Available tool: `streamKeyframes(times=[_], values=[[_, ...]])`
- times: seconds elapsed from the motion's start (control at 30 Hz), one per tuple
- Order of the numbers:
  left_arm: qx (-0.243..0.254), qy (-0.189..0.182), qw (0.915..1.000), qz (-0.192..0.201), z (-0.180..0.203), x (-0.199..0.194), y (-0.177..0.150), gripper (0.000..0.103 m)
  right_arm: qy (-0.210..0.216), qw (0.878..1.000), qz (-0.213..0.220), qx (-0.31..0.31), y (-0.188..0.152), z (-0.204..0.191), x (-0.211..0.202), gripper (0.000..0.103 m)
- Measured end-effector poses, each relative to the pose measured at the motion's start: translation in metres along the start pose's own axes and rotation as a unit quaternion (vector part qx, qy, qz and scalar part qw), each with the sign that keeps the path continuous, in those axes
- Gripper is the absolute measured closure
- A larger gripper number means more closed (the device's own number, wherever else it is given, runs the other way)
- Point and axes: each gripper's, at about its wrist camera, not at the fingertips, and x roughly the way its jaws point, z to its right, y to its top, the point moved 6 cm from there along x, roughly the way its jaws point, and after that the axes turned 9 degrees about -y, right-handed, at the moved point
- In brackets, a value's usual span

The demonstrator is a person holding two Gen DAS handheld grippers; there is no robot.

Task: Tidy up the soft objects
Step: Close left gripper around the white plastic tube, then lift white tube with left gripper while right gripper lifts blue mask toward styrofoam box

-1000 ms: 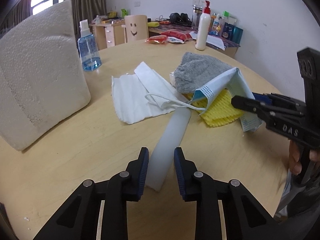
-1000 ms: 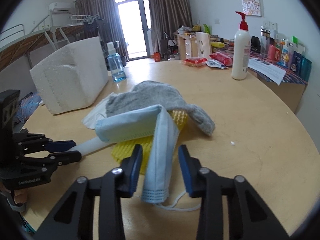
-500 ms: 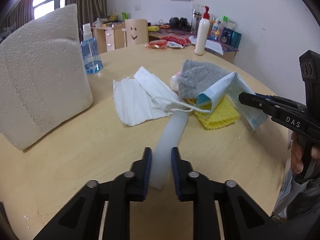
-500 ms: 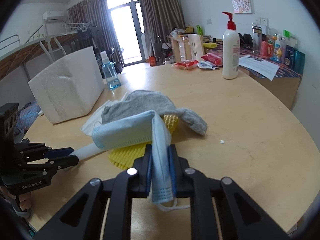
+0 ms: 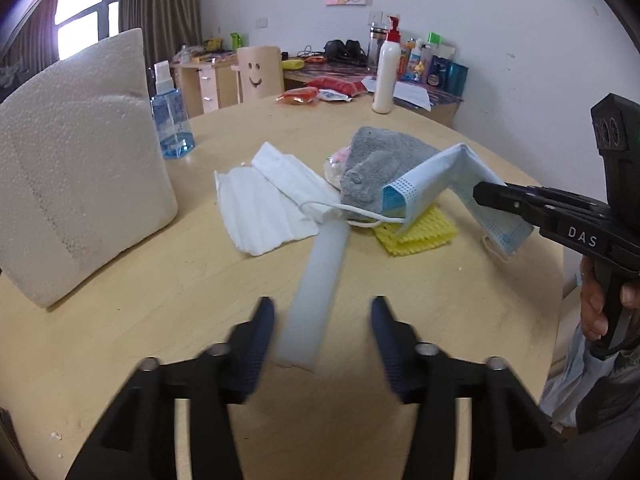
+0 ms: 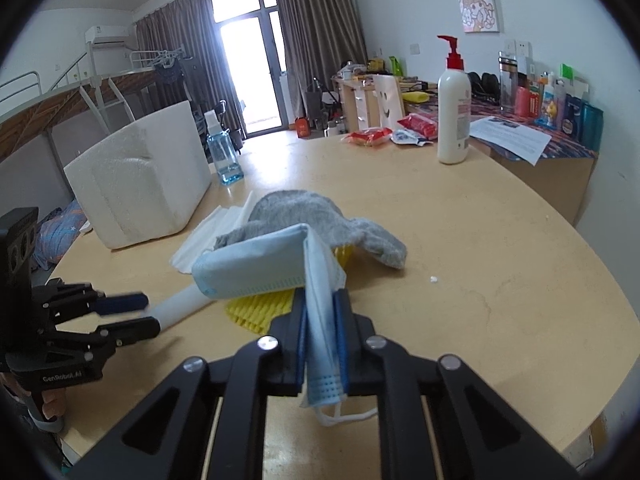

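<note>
A lived-in dorm-like bedroom: bunk bed (image 6: 60,92), curtained balcony door (image 6: 252,76), cluttered desk (image 6: 532,148).

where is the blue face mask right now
The blue face mask is pinched in the right gripper, draped over the grey cloth and yellow mesh, middle of the round table.

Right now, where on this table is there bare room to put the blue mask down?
Bare table lies right of the grey cloth, out to the lotion bottle, and again between the foam block and the white strip. The middle is crowded: white masks, yellow mesh, cloth and blue mask overlap.
</note>
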Motion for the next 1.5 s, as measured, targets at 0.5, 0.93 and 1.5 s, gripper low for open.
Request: streamKeyframes(times=[0.5,0.93,1.5], values=[[-0.005,0.017,0.9995,-0.028,-0.01,0.013,-0.004,0.089,0.012,1.0,0.008,0.012,-0.002,0.006,-0.005,0.087],[0.008,-0.003,0.9995,0.031,0.004,-0.016,0.005,0.09,0.022,0.999,0.039,0.031,0.013,0.011,-0.032,0.087],[0.016,-0.027,0.9926,0.117,0.029,-0.095,0.0,0.089,-0.004,0.995,0.091,0.045,0.039,0.019,-0.064,0.087]])
